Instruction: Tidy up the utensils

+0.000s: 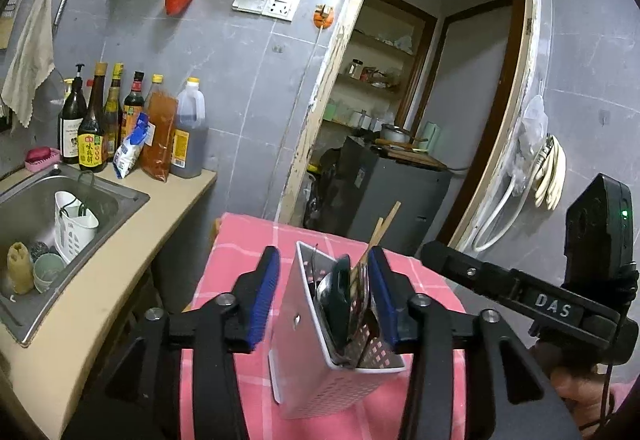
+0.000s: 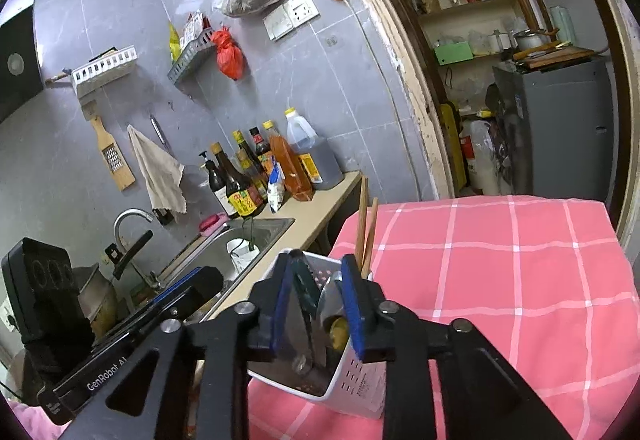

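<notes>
- Left wrist view: white perforated utensil holder [image 1: 320,332] standing on the pink checked tablecloth [image 1: 240,240], tilted in the fisheye, filled with a dark-handled utensil [image 1: 340,288], a metal spoon [image 1: 323,290] and wooden chopsticks [image 1: 383,226] poking out of the top.
- Left gripper [image 1: 322,288] spread wide around the holder, blue fingers [image 1: 266,292] flanking it on both sides; right-hand finger close against the holder's rim, left-hand one standing a little apart; no firm clamp visible.
- Right gripper's black body entering from the right edge, marked "DAS"; jaws out of sight here.
- Steel sink [image 1: 60,200] to the left with a white basket [image 1: 74,226] inside, sauce bottles [image 1: 132,124] lined up along the beige counter [image 1: 132,240] behind it, doorway with a grey cabinet [image 1: 392,196] beyond the table.
- Right wrist view: same utensil holder [image 2: 356,380] at the near-left edge of the tablecloth [image 2: 500,280], chopsticks [image 2: 366,232] rising upright from its far corner.
- Right gripper [image 2: 318,304] hovering over the holder's mouth, fingers [image 2: 354,304] moderately apart, a dark flat utensil [image 2: 304,300] and the spoon bowl [image 2: 332,296] lying between them; impossible to tell whether either pad actually presses on anything.
- Left gripper's body lying low at the left, labelled "GenRobot AI".
- Sink [image 2: 240,240], tap [image 2: 128,224] and bottles [image 2: 256,176] behind; cloth [image 2: 160,168] and wooden grater [image 2: 112,156] hanging on the grey tiled wall.
</notes>
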A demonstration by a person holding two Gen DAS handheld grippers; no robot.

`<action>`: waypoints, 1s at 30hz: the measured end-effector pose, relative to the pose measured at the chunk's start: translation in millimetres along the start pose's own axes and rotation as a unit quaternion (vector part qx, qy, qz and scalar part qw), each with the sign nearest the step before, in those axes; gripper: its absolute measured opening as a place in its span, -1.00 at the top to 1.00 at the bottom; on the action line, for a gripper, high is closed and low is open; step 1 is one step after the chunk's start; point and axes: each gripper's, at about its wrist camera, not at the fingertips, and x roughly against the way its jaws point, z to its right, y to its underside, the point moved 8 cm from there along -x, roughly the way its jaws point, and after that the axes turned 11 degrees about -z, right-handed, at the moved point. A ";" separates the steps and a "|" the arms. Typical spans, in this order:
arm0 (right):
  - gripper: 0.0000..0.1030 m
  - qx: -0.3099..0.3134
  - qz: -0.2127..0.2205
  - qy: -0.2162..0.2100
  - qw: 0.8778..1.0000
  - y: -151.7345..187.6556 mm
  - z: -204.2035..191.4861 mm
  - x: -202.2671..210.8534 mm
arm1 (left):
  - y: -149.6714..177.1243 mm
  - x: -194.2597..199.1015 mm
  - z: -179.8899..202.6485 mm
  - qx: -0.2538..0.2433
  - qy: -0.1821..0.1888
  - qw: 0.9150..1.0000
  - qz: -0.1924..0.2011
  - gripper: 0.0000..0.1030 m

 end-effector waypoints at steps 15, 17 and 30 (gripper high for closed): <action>-0.86 -0.009 0.085 0.104 0.991 6.8 19.6 82.0 | 3.1 35.6 18.6 -0.008 -0.007 1.000 0.012 -0.27; -0.89 -0.008 0.089 0.115 0.989 12.4 22.5 91.6 | 8.2 42.1 22.6 -0.006 -0.011 1.000 0.011 -0.39; -1.00 0.005 0.076 0.178 0.981 74.4 20.8 162.3 | 68.9 91.4 58.1 -0.008 -0.032 0.999 -0.010 -0.41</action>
